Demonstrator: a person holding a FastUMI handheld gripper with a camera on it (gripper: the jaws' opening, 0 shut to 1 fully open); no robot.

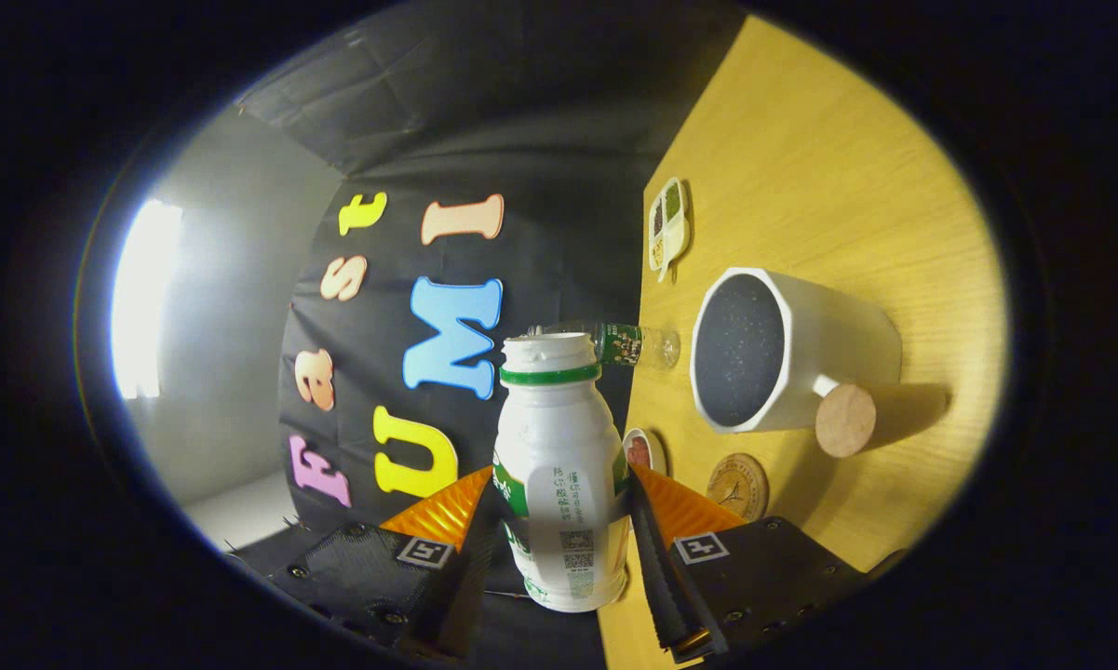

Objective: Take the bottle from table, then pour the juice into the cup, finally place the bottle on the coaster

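I have the small white plastic bottle with the green neck band and green-printed label (559, 465) clamped between the fingers of the gripper (559, 521), both pressing on its label-wrapped body below the shoulder; the whole view is rolled over, so the yellow wood-grain table (828, 186) stands off to one side and the bottle, lifted off it, leans toward the pour; its white-lipped mouth points beyond the fingers, not yet over the white faceted mug with the dark speckled inside and round cork-ended handle (782, 354); the mug rests on the table beyond and to one side of the bottle; the round wooden coaster (737, 484) lies just by the mug's base, near one finger; I judge the bottle light, thin-walled and a little slick on the wrap, so a mid-body hold is right, firm enough to stop it turning, not so hard that it buckles; a small clear bottle with a green label (628, 344) lies behind the mouth
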